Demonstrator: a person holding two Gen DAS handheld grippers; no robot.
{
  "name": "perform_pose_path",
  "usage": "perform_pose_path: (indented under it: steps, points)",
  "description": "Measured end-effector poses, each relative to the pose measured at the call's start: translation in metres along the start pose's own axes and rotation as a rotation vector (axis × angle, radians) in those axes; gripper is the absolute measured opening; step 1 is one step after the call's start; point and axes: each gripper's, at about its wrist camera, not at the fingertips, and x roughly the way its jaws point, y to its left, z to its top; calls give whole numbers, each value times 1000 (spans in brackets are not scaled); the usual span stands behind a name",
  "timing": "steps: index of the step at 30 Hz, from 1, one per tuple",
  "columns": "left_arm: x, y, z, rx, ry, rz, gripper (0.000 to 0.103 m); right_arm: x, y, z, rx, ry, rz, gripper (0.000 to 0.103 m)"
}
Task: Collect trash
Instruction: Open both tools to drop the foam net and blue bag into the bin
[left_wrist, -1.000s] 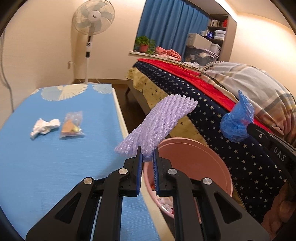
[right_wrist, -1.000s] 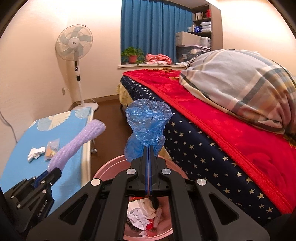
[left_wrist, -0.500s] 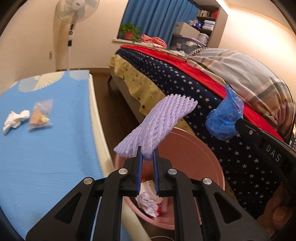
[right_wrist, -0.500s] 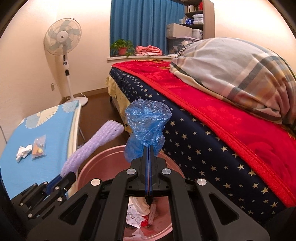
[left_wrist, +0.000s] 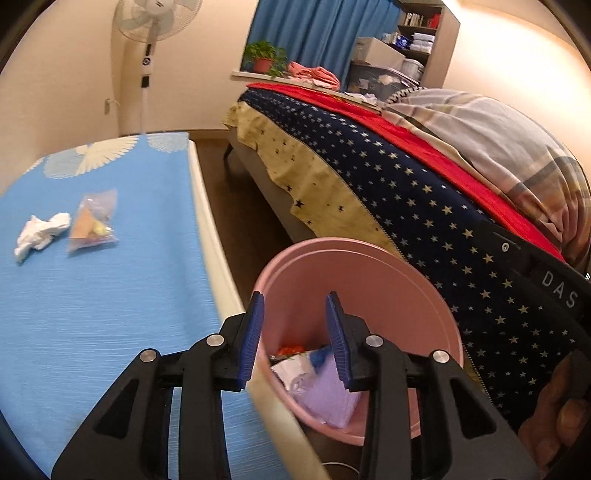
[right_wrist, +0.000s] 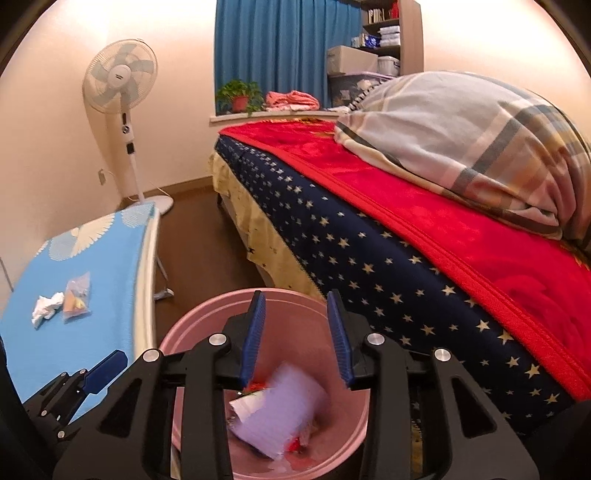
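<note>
A pink trash bin (left_wrist: 354, 258) (right_wrist: 207, 310) stands on the floor between the blue table and the bed. My left gripper (left_wrist: 293, 339) is open and empty over the bin's left rim. My right gripper (right_wrist: 295, 336) is open and empty above the bin. The purple foam net (left_wrist: 332, 398) (right_wrist: 277, 410) lies inside the bin on other trash, blurred in the right wrist view. A bit of the blue plastic bag (left_wrist: 319, 356) shows inside too. A crumpled white tissue (left_wrist: 40, 232) (right_wrist: 46, 308) and a clear snack packet (left_wrist: 92, 221) (right_wrist: 77, 297) lie on the table.
The blue-covered table (left_wrist: 110, 295) (right_wrist: 103, 258) is at the left. The bed with a starred navy cover (left_wrist: 424, 221) (right_wrist: 369, 258), red blanket and plaid duvet is at the right. A standing fan (right_wrist: 122, 88) and brown floor lie beyond.
Both grippers have opened. The purple foam net and the blue plastic bag have dropped from them into the pink bin.
</note>
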Motion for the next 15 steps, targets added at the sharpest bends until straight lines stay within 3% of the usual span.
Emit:
perform_pose_path:
  steps: [8, 15]
  points:
    - [-28, 31, 3, -18, -63, 92, 35, -15, 30, -2, -35, -65, 144, 36]
    - [-50, 79, 8, -98, -132, 225, 35, -19, 58, -2, -59, -83, 264, 34]
